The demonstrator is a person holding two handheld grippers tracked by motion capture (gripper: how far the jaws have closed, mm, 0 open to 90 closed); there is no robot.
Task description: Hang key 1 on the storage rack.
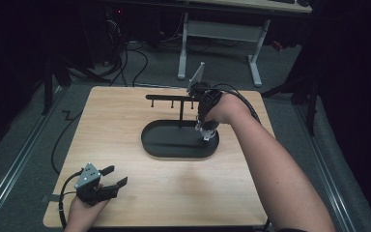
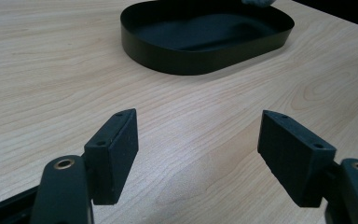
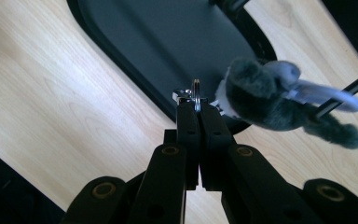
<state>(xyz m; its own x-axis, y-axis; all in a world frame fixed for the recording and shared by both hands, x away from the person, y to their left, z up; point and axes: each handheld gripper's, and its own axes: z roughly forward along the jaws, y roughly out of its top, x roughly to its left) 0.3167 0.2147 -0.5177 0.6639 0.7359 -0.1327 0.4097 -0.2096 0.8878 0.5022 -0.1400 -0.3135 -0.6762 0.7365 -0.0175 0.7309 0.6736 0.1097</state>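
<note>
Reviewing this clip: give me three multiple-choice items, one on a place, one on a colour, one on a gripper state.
1. Where is the tray?
A. mid-table
B. on the floor
C. at the table's near left corner

2. What colour is the plush keychain?
A. red
B. grey
C. yellow

3. How do the left hand-held gripper jaws stand?
A. shut on the keychain
B. shut on the tray
C. open, nothing between

Key: 1 A, the high view shows it mid-table; 2 B, grey fur; 3 C, bare table between the jaws.

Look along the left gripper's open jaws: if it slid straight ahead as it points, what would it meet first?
Probably the near wall of the black oval tray. Bare wooden table lies between it and the left gripper; depth is uncertain.
</note>
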